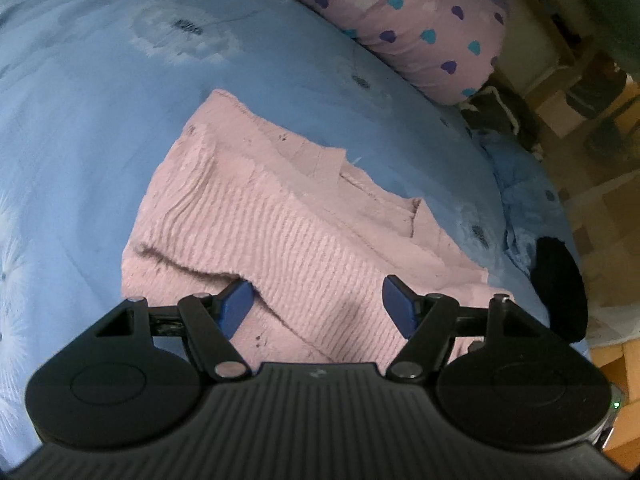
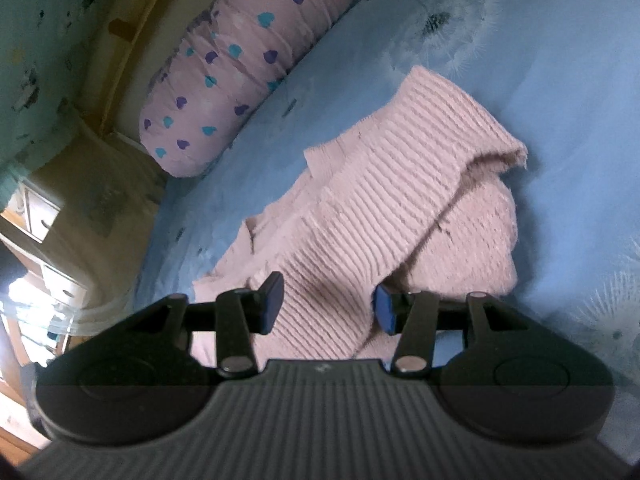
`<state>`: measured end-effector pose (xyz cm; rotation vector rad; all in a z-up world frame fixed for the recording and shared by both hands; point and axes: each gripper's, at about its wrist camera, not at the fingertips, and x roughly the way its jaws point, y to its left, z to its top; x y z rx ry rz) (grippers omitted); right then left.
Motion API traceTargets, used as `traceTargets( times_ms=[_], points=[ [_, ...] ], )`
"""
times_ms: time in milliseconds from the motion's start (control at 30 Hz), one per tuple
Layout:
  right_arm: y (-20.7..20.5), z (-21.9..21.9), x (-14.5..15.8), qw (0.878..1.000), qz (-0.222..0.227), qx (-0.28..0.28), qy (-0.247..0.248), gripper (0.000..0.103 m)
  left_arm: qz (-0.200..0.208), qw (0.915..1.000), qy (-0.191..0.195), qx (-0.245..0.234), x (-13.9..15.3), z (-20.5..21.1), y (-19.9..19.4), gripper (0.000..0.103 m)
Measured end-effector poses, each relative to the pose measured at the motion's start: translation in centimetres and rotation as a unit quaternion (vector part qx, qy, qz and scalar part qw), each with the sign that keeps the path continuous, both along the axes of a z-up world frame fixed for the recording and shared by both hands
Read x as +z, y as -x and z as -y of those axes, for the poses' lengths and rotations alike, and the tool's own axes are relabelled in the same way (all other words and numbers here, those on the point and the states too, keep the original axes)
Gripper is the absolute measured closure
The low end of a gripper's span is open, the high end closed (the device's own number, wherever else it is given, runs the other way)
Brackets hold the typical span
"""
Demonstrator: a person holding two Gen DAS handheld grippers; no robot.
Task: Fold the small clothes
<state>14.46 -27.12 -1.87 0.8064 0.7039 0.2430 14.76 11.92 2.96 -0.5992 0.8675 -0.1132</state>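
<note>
On the bed [image 1: 100, 140], in the left wrist view: pink knit sweater [image 1: 280, 220] spread over the blue sheet, partly folded, one ribbed layer lying diagonally across the rest. Left tongs [image 1: 318, 306] low over the near edge of the sweater, blue fingertips [image 1: 236, 306] wide apart, ribbed knit visible in the gap, nothing clamped. Pink pillow [image 1: 420, 28] with purple and teal hearts beyond the sweater, at the far edge of the bed, apart from it. Dark round object [image 1: 560, 288] at the right edge of the bed, too blurred to identify.

On the same bed [image 2: 560, 100], in the right wrist view: sweater [image 2: 400, 200] bunched, a ribbed band running from far right down toward the camera, a fold open at its right end. Right tongs [image 2: 326, 304] just above the near end of that band, fingertips [image 2: 272, 304] apart, straddling the knit, not closed on it. Pillow [image 2: 240, 60] at upper left, near the sweater but not touching.
</note>
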Motion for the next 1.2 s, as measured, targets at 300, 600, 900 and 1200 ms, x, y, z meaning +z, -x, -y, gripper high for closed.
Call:
traceTargets(
  times_ms=[300,600,900,1200],
  points=[
    [0.0,-0.3,-0.2,1.000,-0.004,0.002,0.004,0.053,-0.019,0.9997,-0.017,0.006,-1.5,0.8,-2.4,0.032],
    [-1.9,-1.2,-0.2,1.000,0.014,0.006,0.010,0.080,-0.028,0.9987,-0.032,0.027,-2.1,0.1,-3.1,0.091],
    [-2.7,-1.2,2.4,0.997,0.070,0.024,0.000,0.095,0.006,0.9996,-0.005,0.027,0.2,-0.9,-2.9,0.094],
    [-7.2,-2.2,5.2,0.994,0.089,0.047,0.034,0.095,-0.030,0.9984,0.031,0.036,0.6,-1.2,-4.5,0.093]
  ],
)
